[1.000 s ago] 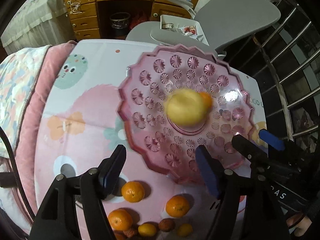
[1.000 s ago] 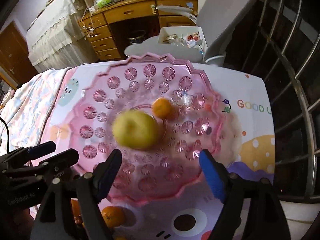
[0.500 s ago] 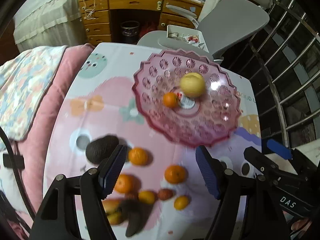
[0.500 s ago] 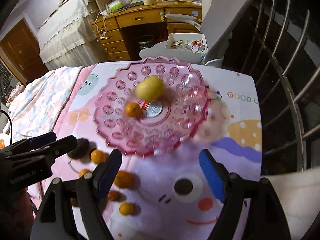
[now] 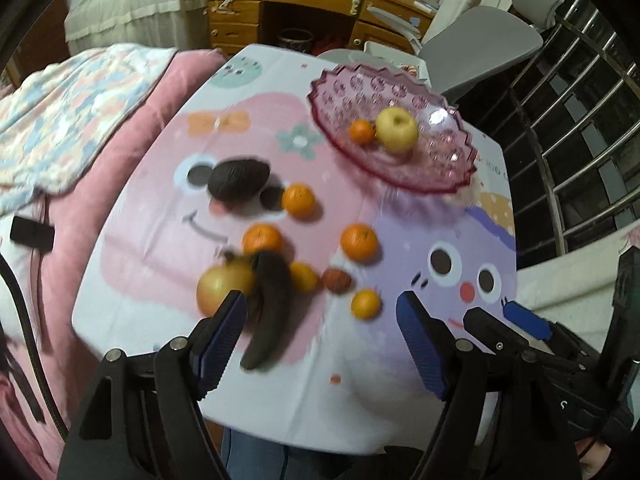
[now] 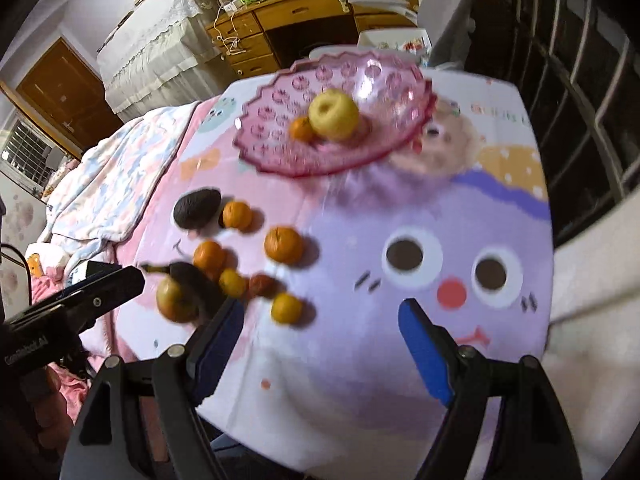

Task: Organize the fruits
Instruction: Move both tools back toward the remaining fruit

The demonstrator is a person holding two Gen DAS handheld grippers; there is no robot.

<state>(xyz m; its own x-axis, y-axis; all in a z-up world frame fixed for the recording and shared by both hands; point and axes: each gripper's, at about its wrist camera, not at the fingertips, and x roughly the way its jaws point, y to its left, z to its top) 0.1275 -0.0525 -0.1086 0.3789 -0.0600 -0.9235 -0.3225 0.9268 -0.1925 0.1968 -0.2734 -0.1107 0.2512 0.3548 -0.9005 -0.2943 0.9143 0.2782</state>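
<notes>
With both the left gripper point(image 5: 320, 322) and right gripper point(image 6: 320, 330) spread empty, the small orange point(image 5: 365, 303) at twelve o'clock is best straddled squarely, then carried to the pink dish point(image 5: 440, 178) at one o'clock.

"GoodRobot.AI" — left tool point(image 6: 40, 344) body

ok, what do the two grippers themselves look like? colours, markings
Both match: black plastic frames with silver pivot bolts and blue textured finger pads. The left gripper and right gripper each have two long tapered fingers. White lettering marks the black body of each, too blurred to read for certain. A thin black cable loops at the far left.
</notes>
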